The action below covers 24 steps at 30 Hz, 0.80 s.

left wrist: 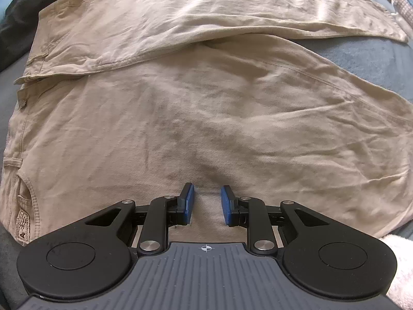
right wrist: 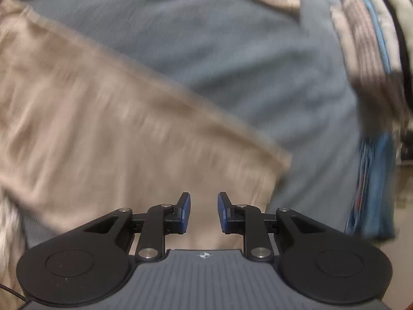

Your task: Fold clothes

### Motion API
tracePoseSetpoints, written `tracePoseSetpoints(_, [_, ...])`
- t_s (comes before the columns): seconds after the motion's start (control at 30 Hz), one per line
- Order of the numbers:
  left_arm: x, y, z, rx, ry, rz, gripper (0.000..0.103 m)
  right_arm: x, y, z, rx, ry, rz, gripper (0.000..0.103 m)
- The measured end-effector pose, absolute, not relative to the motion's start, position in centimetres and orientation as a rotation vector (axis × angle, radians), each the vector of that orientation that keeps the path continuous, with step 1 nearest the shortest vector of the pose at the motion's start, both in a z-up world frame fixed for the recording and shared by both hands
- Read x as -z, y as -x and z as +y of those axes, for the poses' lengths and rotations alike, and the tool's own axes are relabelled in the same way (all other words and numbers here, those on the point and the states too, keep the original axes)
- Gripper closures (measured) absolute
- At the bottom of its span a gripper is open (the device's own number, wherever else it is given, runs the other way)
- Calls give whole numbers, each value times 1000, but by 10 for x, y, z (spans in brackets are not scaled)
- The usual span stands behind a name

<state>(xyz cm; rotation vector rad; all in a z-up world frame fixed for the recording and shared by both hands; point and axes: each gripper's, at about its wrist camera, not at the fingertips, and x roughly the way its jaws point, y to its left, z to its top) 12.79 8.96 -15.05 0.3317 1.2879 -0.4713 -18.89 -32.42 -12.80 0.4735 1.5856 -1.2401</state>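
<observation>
- Your left gripper (left wrist: 207, 201) points down over the beige trousers (left wrist: 206, 108); its blue pads (left wrist: 190, 201) stand a little apart with only a strip of cloth showing through the gap, nothing pinched between them.
- In your left view the trousers lie spread on the blue-grey cover (left wrist: 374, 62): waistband, fly and a belt loop at the left edge, one leg running off to the upper right, the other spread out below it towards the right.
- A dark garment (left wrist: 18, 18) lies bunched at the far left, beyond the waistband, and something pale and fluffy (left wrist: 397, 258) sits at the lower right corner.
- Your right gripper (right wrist: 204, 213) hangs above the hem end of one trouser leg (right wrist: 116, 129), jaws slightly parted and empty; this view is smeared, so whether the pads touch the cloth cannot be told.
- Right of that leg the cover (right wrist: 232, 64) lies bare, the other leg crossing the top of the view.
- At the far right a blurred pile of folded fabrics (right wrist: 371, 90), checked and blue, sits at the cover's edge.
</observation>
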Motion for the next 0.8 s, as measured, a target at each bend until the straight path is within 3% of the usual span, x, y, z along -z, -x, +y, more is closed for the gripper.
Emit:
tracePoseSetpoints(0.3, [151, -125, 95, 479, -313, 1273, 80, 145, 252, -278, 1242, -449, 1903, 79])
tracePoseSetpoints(0.8, [137, -114, 118, 408, -280, 1260, 79, 129, 66, -296, 801, -217, 1422, 79])
